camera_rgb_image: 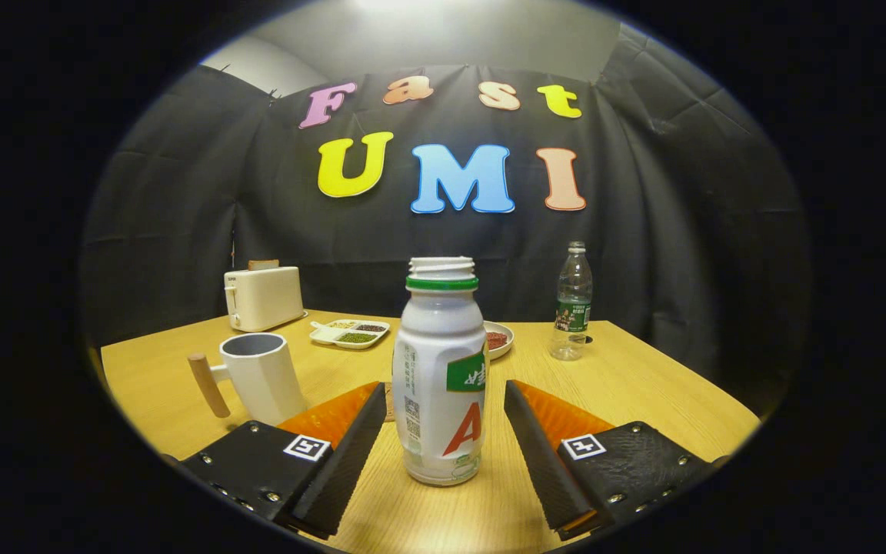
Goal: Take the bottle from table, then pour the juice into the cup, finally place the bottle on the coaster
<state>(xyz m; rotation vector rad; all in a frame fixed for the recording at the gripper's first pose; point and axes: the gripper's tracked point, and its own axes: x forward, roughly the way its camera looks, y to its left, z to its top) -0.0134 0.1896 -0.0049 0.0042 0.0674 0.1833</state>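
Two fingers of the gripper [443,431] stand spread apart with the bottle [441,373] upright between them, a gap on either side, neither finger touching it. It is a white bottle, cap off, with a green ring under the threaded neck and a label with a green patch and a red letter. On the wooden table [643,385] the white cup [262,377] sits at ten o'clock from the bottle, a toaster [263,297] and divided dish [351,332] beyond it, and a clear water bottle [572,302] at two o'clock.
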